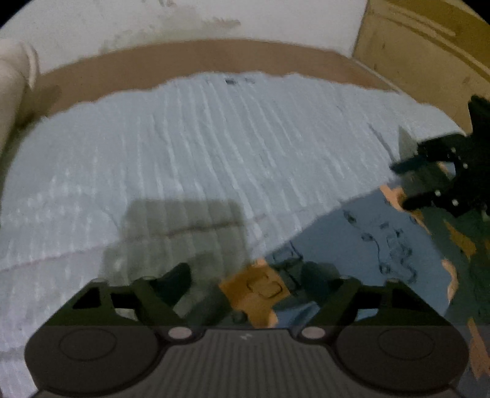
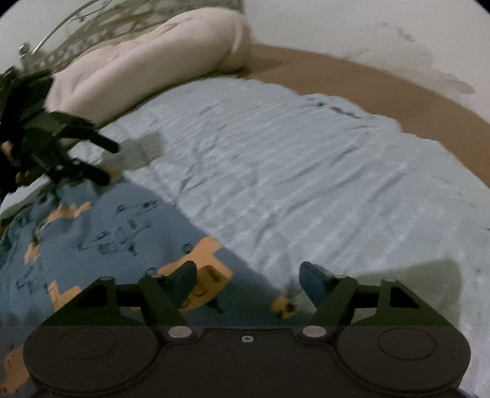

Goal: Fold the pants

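Note:
The pants (image 2: 101, 226) are blue with orange patches and black drawings. They lie on a light blue ribbed bedspread (image 2: 306, 171), at the lower left of the right wrist view and the lower right of the left wrist view (image 1: 367, 238). My left gripper (image 1: 245, 281) is open just above the pants' edge, over an orange patch. It also shows in the right wrist view (image 2: 107, 162), open. My right gripper (image 2: 248, 275) is open over the pants' edge. It also shows in the left wrist view (image 1: 401, 183), open.
A cream pillow (image 2: 147, 64) lies at the head of the bed. A brown mattress edge (image 1: 196, 61) borders the bedspread, with a white wall (image 1: 183, 21) behind. A wooden panel (image 1: 428, 46) stands at the right.

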Tool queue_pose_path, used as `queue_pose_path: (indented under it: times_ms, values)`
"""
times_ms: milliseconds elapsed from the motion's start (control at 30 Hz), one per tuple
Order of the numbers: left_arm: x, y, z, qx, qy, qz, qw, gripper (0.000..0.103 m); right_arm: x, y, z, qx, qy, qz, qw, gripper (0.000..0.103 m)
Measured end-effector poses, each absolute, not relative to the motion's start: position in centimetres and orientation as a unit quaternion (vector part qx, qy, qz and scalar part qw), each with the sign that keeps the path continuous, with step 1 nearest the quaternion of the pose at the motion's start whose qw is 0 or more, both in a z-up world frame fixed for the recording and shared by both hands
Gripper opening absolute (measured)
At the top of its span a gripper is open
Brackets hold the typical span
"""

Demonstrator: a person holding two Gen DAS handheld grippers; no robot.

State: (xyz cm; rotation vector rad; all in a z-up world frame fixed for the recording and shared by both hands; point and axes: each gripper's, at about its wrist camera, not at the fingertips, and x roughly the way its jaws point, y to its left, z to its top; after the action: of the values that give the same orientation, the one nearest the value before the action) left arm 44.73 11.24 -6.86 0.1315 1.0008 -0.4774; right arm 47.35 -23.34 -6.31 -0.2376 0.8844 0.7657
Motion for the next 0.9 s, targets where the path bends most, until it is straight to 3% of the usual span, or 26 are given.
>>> queue_pose_path:
  times_ms: [133,167,200,300,333,400,433,767,900]
  values:
    - [45.1,10.9,-7.5,0.066,0.500,-0.205,0.839,0.058,47.1,-22.7,-6.6,-0.123,0.420,0.362,0.823,0.068]
    - [45.1,10.9,-7.4,0.060,0.502,-0.203,0.839,0.048,47.0,-22.6,-6.6,-0.124,0.420,0.362,0.823,0.065]
    - [45.1,10.8,-7.2,0.058,0.503,-0.200,0.839,0.034,46.8,-22.6,-6.6,-0.125,0.420,0.362,0.822,0.058]
    - [45.0,10.7,-6.9,0.051,0.512,-0.177,0.839,0.007,46.4,-22.6,-6.3,-0.129,0.421,0.363,0.821,0.036]
    - [44.9,10.6,-6.6,0.049,0.514,-0.171,0.839,0.004,46.2,-22.4,-6.3,-0.131,0.420,0.361,0.822,0.025]
    - [44.3,9.9,-5.9,0.068,0.505,-0.165,0.844,0.001,45.9,-22.3,-6.2,-0.139,0.418,0.360,0.822,0.006]
    - [43.8,9.7,-5.4,0.080,0.498,-0.161,0.848,0.001,45.7,-22.1,-6.1,-0.145,0.415,0.362,0.822,0.002]
    - [42.6,10.3,-1.2,0.113,0.379,-0.085,0.915,0.000,45.8,-19.4,-1.9,-0.195,0.296,0.303,0.885,0.001]
    - [43.5,11.1,-2.1,0.109,0.372,-0.046,0.921,0.000,46.6,-17.1,-1.8,-0.223,0.247,0.279,0.901,0.001]
